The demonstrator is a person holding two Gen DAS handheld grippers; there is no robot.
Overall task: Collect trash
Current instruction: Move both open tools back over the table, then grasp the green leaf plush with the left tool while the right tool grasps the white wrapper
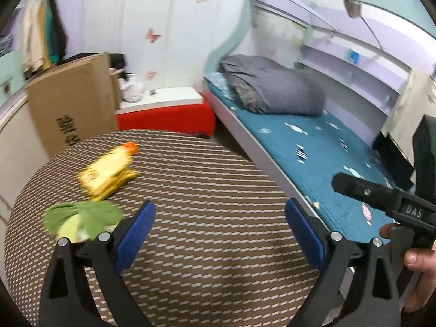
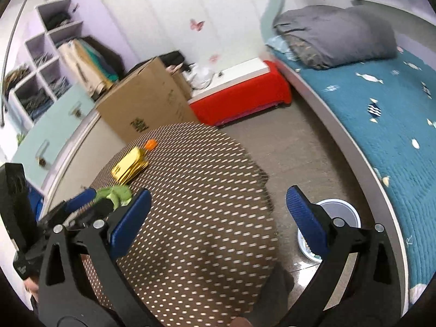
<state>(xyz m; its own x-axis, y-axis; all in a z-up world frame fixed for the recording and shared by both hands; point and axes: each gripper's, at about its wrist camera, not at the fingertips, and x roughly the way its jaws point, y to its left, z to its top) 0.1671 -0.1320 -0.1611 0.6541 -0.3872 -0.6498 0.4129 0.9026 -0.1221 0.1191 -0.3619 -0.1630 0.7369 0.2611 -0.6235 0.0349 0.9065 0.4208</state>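
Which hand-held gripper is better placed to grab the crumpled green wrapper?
Left. The left hand-held gripper is open with the crumpled green wrapper just beside its finger; the right hand-held gripper sits farther away.

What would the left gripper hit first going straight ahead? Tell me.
Probably nothing on the table: the open left gripper points over bare tablecloth; the green wrapper and yellow packet lie left of its line.

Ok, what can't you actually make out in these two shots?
- Green wrapper: motion-blurred in the left view; in the right view the left gripper partly covers it.
- Yellow packet: print blurred, unreadable.
- Bin: right view, contents hidden by the right gripper's finger.
- Right gripper: cut off by the left view's edge.
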